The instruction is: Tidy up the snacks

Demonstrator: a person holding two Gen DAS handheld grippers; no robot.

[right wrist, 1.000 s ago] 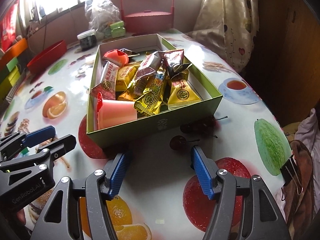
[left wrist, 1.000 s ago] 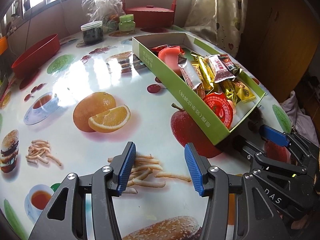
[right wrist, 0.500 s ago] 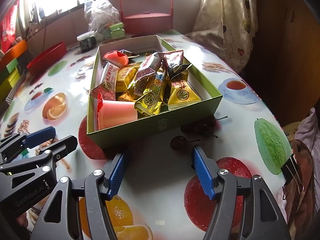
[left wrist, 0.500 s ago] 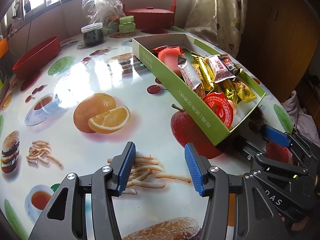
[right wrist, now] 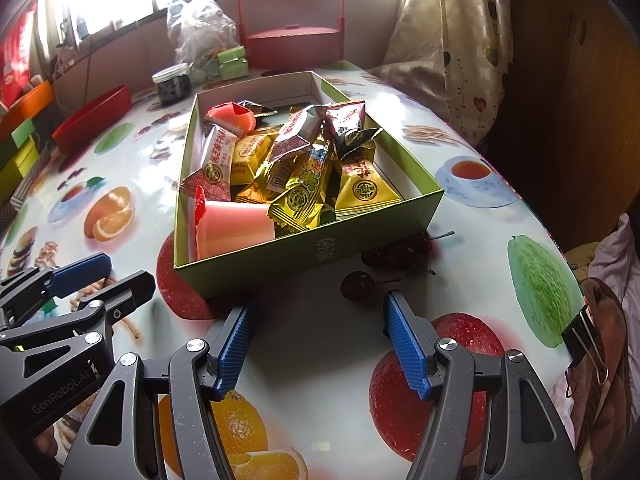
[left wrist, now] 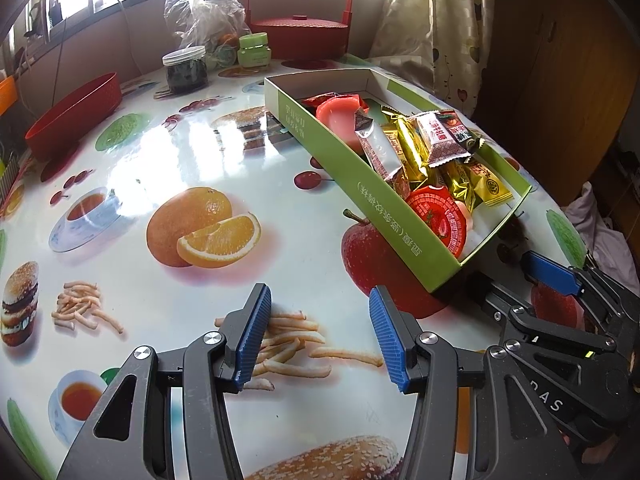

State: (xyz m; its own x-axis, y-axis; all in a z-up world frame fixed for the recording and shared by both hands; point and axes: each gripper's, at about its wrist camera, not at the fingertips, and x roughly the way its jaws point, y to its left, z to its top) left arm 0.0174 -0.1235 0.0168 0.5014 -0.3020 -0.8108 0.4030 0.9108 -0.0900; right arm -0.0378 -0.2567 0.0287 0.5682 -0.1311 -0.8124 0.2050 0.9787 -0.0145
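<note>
Lower snack packets (right wrist: pixel 256 156) buried under pile; jar (left wrist: pixel 186 70) contents unreadable; plastic bag (left wrist: pixel 202 10) contents blurred.

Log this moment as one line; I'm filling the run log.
left tool: open, empty | right tool: open, empty | green box: on table, snacks inside | pink jelly cup: on its side in box

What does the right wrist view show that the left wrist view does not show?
Only the right wrist view shows the black metal binder clip on the table edge and the printed green fruit. Only the left wrist view shows the round red foil lid of a jelly cup. Both show the green cardboard snack box, the red handled basket, and both open grippers: left gripper, right gripper.
</note>
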